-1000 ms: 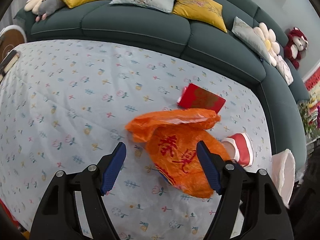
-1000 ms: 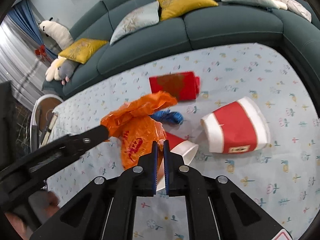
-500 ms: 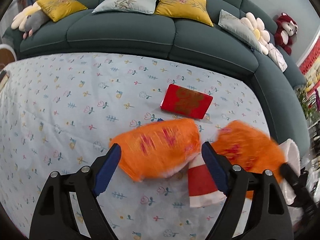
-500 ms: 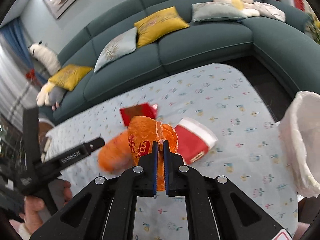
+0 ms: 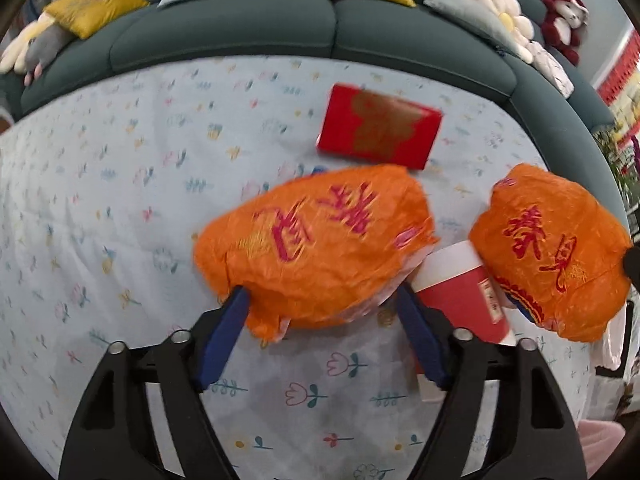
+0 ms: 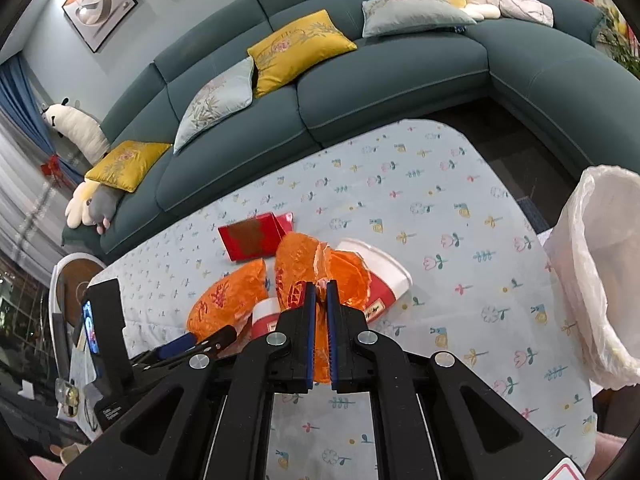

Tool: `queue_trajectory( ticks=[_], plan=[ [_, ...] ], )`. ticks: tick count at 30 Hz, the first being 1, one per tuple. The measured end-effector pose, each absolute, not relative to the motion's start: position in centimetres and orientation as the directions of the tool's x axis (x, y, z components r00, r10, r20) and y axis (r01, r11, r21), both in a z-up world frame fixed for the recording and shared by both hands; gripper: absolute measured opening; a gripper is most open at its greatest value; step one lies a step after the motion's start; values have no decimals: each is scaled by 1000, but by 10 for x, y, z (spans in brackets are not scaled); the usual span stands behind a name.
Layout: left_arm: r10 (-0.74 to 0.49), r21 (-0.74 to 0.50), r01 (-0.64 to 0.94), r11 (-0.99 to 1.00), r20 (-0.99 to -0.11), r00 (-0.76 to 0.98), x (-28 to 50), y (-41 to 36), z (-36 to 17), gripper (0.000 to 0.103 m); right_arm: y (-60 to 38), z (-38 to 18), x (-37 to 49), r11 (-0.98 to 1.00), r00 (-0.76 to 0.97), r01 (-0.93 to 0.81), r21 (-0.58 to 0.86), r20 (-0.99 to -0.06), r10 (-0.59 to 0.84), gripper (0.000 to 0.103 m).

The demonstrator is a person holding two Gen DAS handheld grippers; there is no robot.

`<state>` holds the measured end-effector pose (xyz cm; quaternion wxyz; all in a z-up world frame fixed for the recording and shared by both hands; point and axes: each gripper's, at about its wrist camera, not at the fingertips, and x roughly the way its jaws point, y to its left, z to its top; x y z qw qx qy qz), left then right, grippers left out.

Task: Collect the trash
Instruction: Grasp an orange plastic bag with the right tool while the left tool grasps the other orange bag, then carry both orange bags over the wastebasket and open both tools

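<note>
The orange bag on the table point(image 5: 320, 244) is smeared by motion in the left wrist view, its lower edge hidden behind the blue pads of the left gripper point(image 5: 320, 332); it lies with its long axis across the picture, its red characters upside down. It covers all but a speck of something blue behind it and part of a red-and-white paper cup point(image 5: 460, 292). The left jaws have just been closing and stand fairly wide either side of the bag; whether the pads press it I cannot tell. The right gripper point(image 6: 319, 336) is pinched nearly shut on a second orange bag point(image 6: 320, 268), which bulges up beyond the pads over the floral tablecloth point(image 6: 440, 208), hiding part of a larger tipped paper cup point(image 6: 384, 276). A red envelope point(image 5: 378, 126) lies flat behind. A white-lined trash bin point(image 6: 600, 272) is cut off at the right edge.
</note>
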<state>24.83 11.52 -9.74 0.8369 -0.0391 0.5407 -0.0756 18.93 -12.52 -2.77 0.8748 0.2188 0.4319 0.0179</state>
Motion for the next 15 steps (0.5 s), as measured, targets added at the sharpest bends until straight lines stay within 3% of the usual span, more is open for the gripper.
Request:
queue_trajectory(
  ticks=[4, 7, 9, 15],
  plan=[
    [-170, -154, 71, 985, -904, 392, 249, 115, -104, 53, -120, -35, 188, 903, 612, 155, 402, -757, 232, 5],
    [-192, -176, 78, 981, -904, 381, 250, 115, -102, 22, -117, -37, 187, 901, 606, 153, 405, -759, 238, 5],
    [-199, -187, 69, 980, -902, 384, 249, 115, -100, 11, -116, -38, 187, 901, 605, 150, 408, -758, 243, 5],
    [-204, -193, 69, 979, -893, 402, 237, 111, -87, 6, -117, -28, 183, 898, 620, 138, 419, -743, 252, 5]
  ],
)
